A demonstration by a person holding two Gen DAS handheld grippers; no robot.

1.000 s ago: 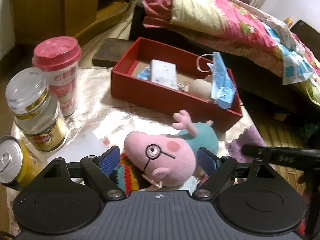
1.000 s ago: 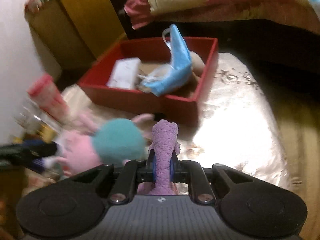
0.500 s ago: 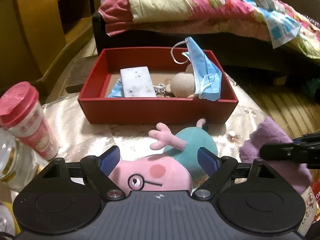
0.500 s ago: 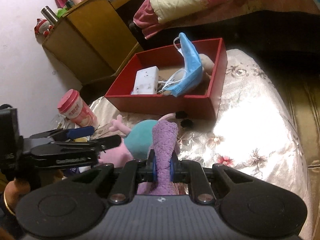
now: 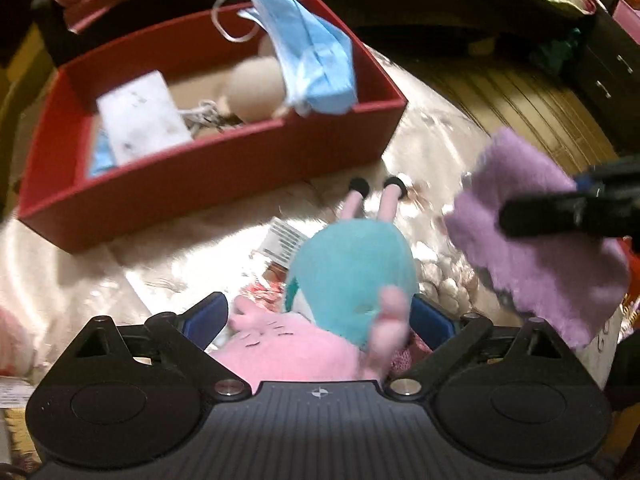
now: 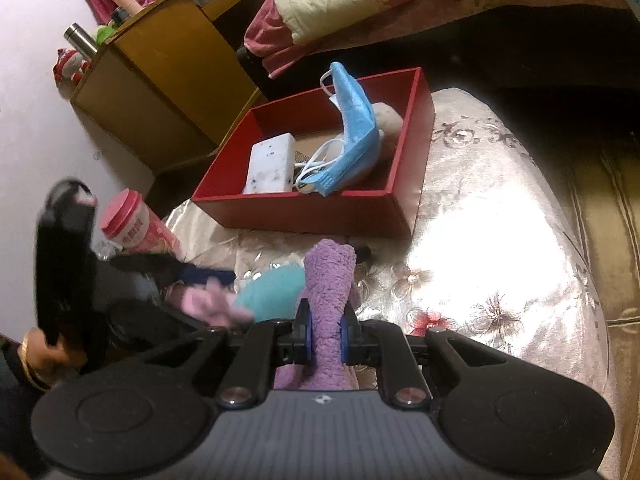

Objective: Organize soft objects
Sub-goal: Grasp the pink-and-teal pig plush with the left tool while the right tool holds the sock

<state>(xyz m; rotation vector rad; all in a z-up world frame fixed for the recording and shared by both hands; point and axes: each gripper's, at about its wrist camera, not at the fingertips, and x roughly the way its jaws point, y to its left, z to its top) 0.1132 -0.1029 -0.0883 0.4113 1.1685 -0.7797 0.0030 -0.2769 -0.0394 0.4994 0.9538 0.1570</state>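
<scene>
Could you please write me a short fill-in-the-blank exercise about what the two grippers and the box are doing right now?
1. The right gripper is shut on a ____ cloth.
2. The left gripper is open around a plush ____.
3. The blue face mask hangs over the wall of the ____ box.

Missing words: purple; pig; red

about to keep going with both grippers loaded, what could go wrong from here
1. The left gripper is open around the pig plush, straddling a rounded, squashy body; closing there could let it squirt out.
2. The right gripper pinches the purple cloth in a narrow fold; it might slip.
3. The blue mask overhangs the red box wall and could get dragged out.
</scene>
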